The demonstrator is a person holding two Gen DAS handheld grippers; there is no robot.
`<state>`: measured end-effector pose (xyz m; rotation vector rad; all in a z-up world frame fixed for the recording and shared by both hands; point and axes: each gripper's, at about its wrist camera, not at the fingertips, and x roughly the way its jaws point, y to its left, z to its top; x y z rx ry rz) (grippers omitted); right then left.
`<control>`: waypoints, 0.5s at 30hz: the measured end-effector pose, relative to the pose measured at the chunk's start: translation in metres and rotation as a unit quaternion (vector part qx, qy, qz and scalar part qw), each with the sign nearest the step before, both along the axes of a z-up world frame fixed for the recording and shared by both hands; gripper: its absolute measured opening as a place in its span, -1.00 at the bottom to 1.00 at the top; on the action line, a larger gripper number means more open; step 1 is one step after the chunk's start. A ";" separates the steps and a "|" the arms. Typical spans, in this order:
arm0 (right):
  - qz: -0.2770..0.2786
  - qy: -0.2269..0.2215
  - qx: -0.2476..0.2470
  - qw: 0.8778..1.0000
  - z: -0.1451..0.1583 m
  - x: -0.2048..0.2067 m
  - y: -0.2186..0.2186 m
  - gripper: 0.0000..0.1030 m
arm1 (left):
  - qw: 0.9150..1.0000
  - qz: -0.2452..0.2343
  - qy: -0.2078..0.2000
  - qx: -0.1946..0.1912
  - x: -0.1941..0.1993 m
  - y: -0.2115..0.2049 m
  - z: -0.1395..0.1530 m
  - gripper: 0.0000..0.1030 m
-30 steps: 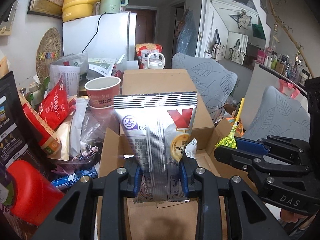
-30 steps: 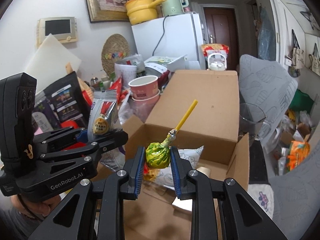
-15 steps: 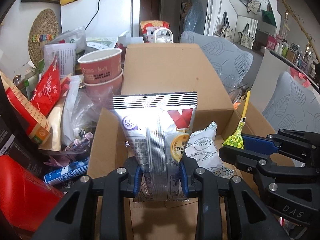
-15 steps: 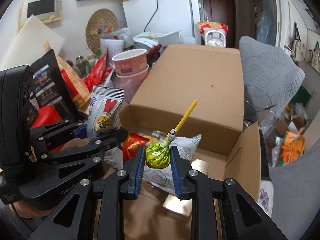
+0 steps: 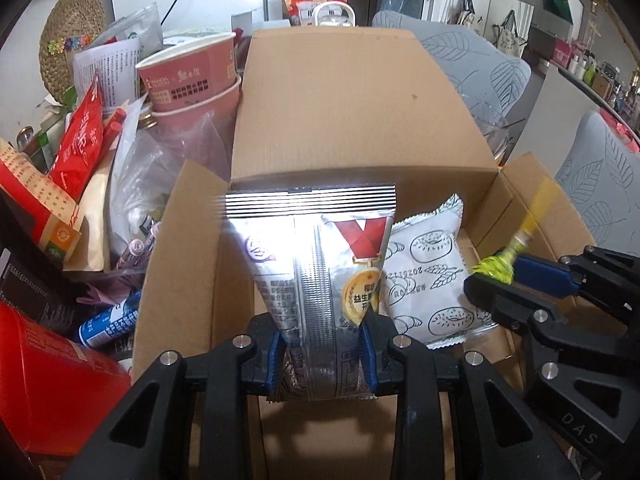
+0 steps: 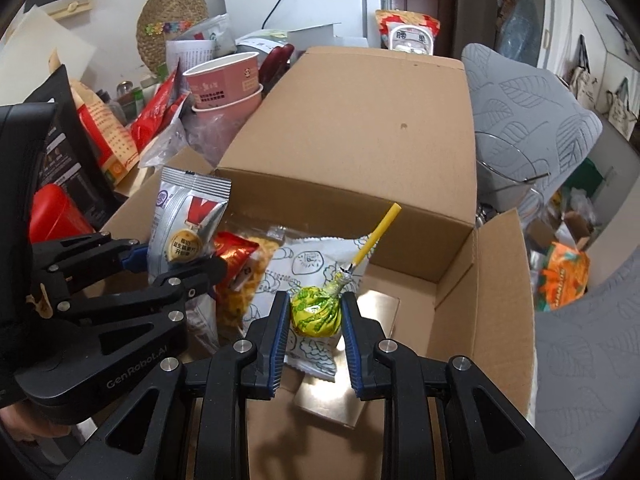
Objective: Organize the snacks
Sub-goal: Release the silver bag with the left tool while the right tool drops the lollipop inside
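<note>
From the left wrist, the left tool is clamped on the lower part of a silver snack pouch, which stands upright over the open cardboard box. Gripping low leaves the sealed top free, so the pouch can be lowered in bottom first. Inside the box, to the right of the pouch, lies a white bread packet. Beyond that, the right tool hangs over the box with a lollipop, its yellow stick blurred.

From the right wrist, the right tool pinches the green-and-yellow wrapped head of the lollipop, the stick pointing up and away, clear of the pads. It sits above the bread packet in the cardboard box. Toward the box's left wall, the left tool holds the silver snack pouch near an orange crisp bag; whether the pouch touches that bag is hard to tell. Both snacks look ready for release into the box.
</note>
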<state>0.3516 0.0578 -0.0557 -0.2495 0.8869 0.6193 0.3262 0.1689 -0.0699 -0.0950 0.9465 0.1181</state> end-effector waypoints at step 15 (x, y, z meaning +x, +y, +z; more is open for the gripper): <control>-0.032 -0.019 0.001 0.999 0.024 -0.010 -0.021 -0.21 | 0.999 0.025 -0.038 0.019 -0.010 -0.005 0.035 0.48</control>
